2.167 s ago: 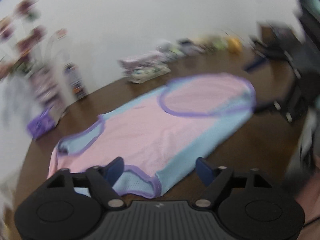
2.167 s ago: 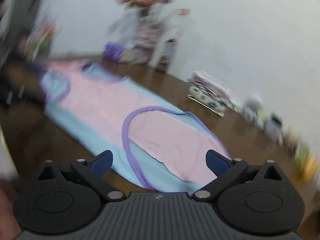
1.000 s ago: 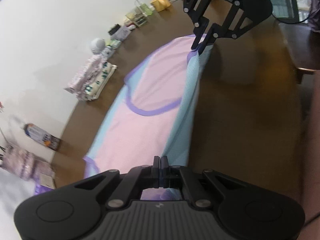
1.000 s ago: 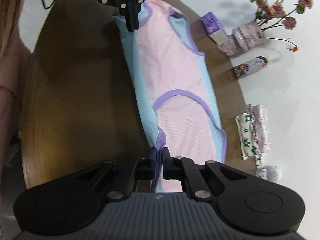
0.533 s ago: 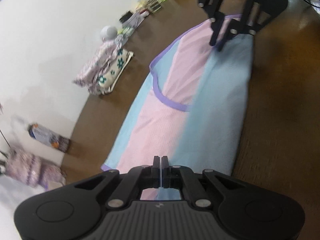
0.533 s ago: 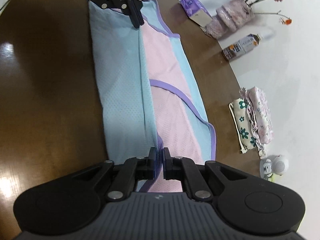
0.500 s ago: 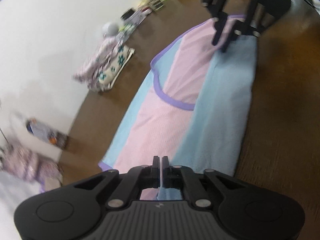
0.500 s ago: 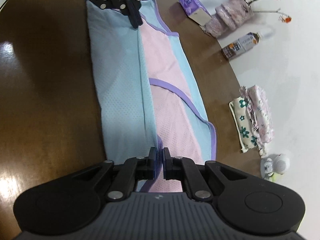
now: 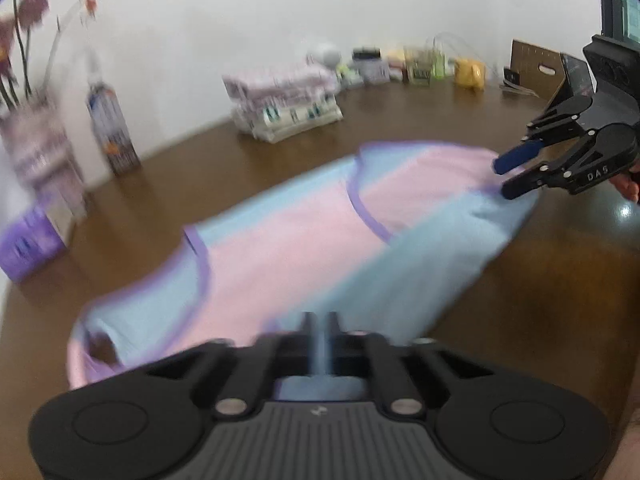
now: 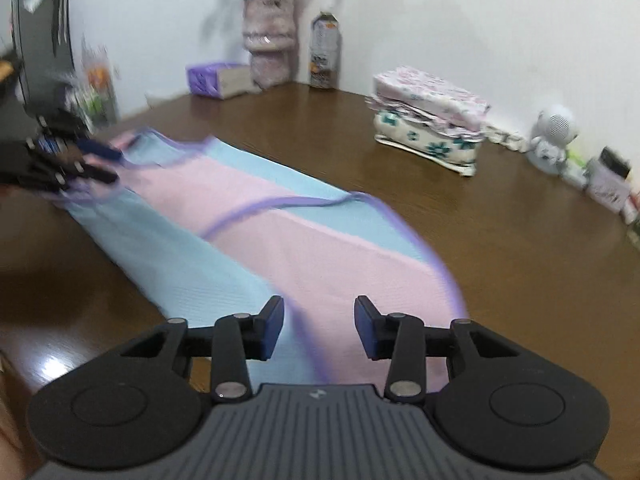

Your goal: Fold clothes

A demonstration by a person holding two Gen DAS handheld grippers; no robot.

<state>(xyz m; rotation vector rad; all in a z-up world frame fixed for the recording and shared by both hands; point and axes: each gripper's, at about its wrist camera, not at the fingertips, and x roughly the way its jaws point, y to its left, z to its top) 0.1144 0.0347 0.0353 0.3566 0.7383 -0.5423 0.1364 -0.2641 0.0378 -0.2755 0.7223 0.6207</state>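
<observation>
Garment [image 9: 304, 248] of pink and pale blue with purple trim is spread lengthwise on the brown table [image 9: 540, 300], its near long side folded over so that a blue band lies on the pink middle. In the right wrist view the same garment [image 10: 256, 216] is seen running from the near edge away to the left.

The left gripper [image 9: 319, 340] is seen with its fingers nearly together, a narrow slit between them in which blue cloth shows; whether the cloth is pinched cannot be told through the blur. In the right wrist view the left gripper [image 10: 98, 162] is found at the far end of the garment, at a purple-edged corner.

The right gripper [image 10: 319, 330] is held with its fingers apart above the near end, nothing between them. From the left wrist view the right gripper [image 9: 516, 174] is likewise seen parted, just at the far edge.

Along the wall a stack [image 10: 430, 114] of folded cloths, a carton [image 10: 325, 52], a vase [image 10: 269, 46] and a purple box [image 10: 214, 79] are set, well apart from the garment
</observation>
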